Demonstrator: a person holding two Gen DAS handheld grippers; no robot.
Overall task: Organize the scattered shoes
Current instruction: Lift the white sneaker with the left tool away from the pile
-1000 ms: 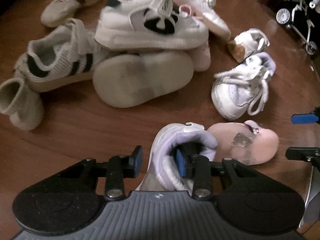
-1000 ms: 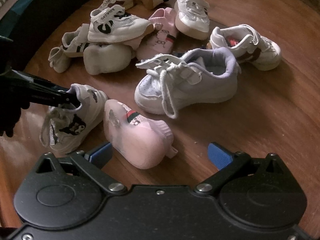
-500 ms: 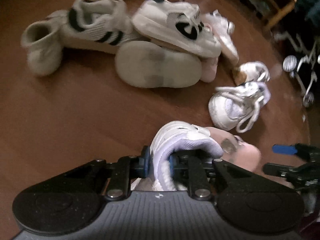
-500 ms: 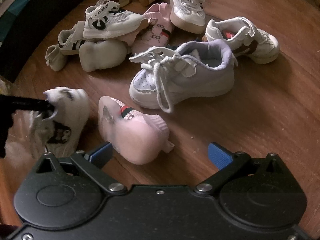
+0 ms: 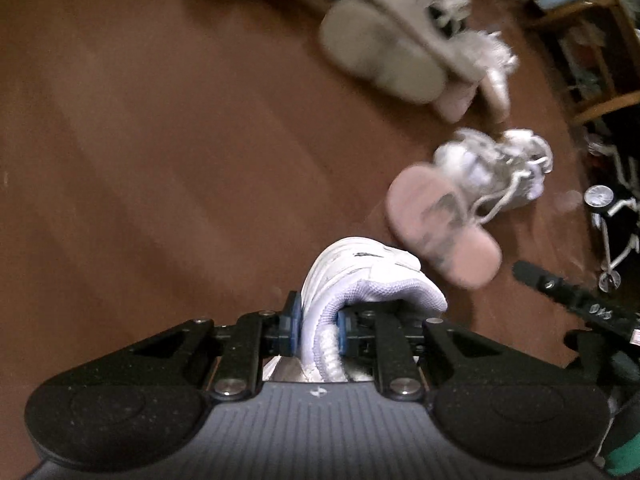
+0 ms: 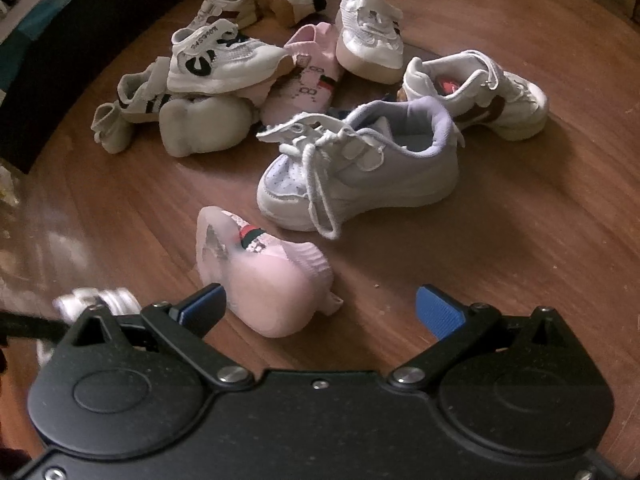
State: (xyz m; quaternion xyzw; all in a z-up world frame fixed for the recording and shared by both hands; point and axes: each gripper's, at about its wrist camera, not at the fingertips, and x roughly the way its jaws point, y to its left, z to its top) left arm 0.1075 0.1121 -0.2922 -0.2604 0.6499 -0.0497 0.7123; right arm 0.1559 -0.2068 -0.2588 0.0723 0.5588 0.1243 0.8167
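between the blue pads of the left gripper sits the lilac-lined collar of a small white sneaker, clamped above the brown wooden floor. from the right wrist, the right gripper hangs wide open over a pink knit baby shoe lying on its side; the heap of white shoes lies well beyond.

Dim, warm indoor light. Left wrist view: strong motion blur smears the far shoe pile and floor. Right wrist view: mostly sharp, the near pink shoe soft; pale glare on the left floor; soft shadows right of shoes. Fisheye curvature bends both edges.
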